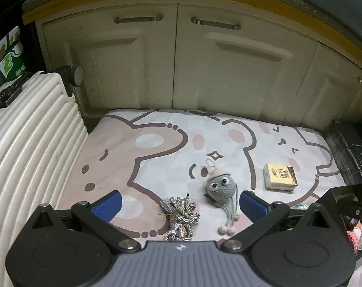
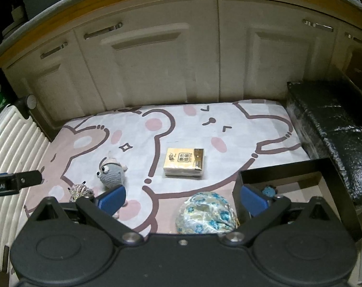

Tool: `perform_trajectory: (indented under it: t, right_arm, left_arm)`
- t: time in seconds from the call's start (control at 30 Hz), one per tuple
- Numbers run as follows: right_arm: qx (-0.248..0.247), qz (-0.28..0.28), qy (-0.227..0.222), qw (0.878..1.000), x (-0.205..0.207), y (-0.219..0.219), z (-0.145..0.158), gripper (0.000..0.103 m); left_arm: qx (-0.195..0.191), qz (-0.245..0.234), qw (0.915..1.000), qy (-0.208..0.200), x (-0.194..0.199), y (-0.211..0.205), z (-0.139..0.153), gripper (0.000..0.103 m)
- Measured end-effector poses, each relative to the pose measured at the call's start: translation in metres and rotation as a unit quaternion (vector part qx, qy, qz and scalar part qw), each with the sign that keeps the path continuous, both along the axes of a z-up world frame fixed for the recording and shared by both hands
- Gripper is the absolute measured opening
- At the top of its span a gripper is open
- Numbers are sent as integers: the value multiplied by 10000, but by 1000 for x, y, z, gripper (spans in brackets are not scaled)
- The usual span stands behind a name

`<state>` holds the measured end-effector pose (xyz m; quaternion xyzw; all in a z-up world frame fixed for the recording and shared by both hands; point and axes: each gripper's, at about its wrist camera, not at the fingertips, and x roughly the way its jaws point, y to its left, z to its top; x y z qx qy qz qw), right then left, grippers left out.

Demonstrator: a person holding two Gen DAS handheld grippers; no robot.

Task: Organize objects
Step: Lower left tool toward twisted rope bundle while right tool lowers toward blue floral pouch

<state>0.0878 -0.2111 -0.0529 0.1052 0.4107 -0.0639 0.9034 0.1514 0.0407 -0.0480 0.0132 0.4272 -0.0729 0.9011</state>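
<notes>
Both wide open, nothing held: left gripper (image 1: pixel 180 203) low in frame over cord bundle (image 1: pixel 180 212) and crochet octopus (image 1: pixel 221 186); right gripper (image 2: pixel 182 199) above floral pouch (image 2: pixel 206 212). Tissue pack (image 2: pixel 184 161) mid-frame. Pick-up stage, probably. Next: lower, straddle, pinch, carry to black bin (image 2: pixel 334 186) lower right.

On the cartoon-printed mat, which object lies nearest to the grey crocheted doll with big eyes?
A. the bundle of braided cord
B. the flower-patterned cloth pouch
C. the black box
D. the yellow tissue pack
A: in the left wrist view the bundle of braided cord lies just beside the grey crocheted doll, while the yellow tissue pack sits clearly farther off on the mat; the right wrist view shows the flower-patterned cloth pouch farther away too.
</notes>
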Motion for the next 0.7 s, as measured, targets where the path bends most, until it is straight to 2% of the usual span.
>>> perform_trajectory:
  t: [0.2,0.4,0.7]
  right_arm:
    - [65,-229,159,9996,5,-7,-9,103]
    - [112,-133,398,9991,14,-6,-22,103]
    - [167,-268,1077,9937,36,-5,-53,103]
  left_arm:
    - [73,9,10000,53,4,-1,-8,103]
    - [253,56,9994,212,12,-3,-21,103]
    - [352,-55,9977,580,24,1,-49,103]
